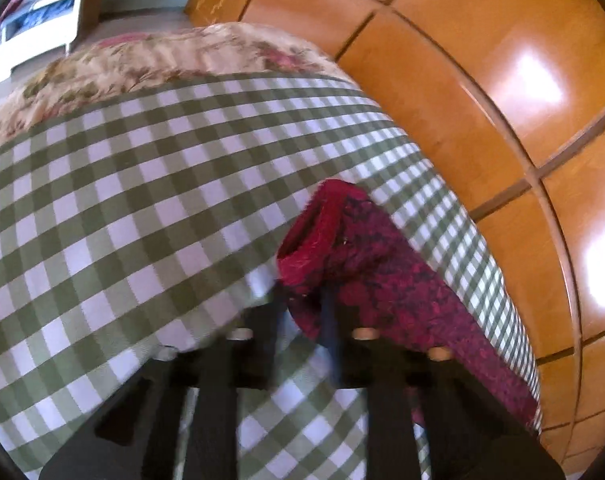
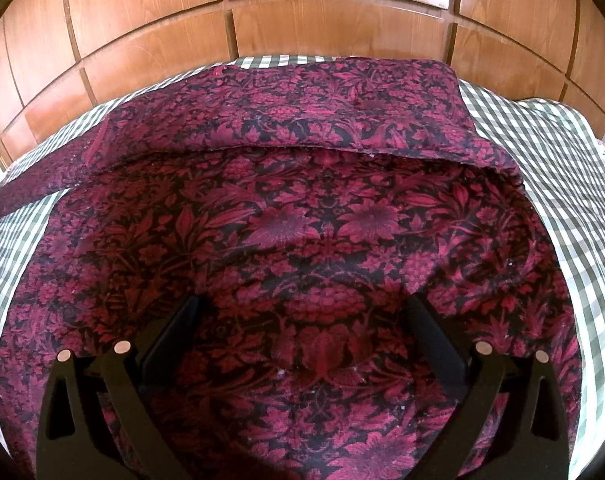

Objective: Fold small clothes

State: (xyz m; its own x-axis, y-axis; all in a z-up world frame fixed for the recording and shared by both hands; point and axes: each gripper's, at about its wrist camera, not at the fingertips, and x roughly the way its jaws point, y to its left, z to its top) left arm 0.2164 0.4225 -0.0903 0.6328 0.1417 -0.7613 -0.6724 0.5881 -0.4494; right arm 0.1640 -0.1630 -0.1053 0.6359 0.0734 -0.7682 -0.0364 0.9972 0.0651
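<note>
A dark red garment with a black floral print [image 2: 302, 220] lies spread on a green-and-white checked cloth [image 2: 562, 184]. Its far part is folded over toward me, and a sleeve [image 2: 42, 184] stretches out to the left. My right gripper [image 2: 302, 304] is open, just above the middle of the garment, holding nothing. In the left wrist view my left gripper [image 1: 302, 292] is shut on the red cuff end of the sleeve [image 1: 322, 240] and holds it over the checked cloth [image 1: 122, 200]. The rest of the sleeve runs back to the right.
A wooden panelled wall [image 2: 302, 0] rises close behind the bed and also shows in the left wrist view [image 1: 482, 80]. A beige floral quilt [image 1: 162, 60] lies beyond the checked cloth. White furniture [image 1: 34, 40] stands at the far left.
</note>
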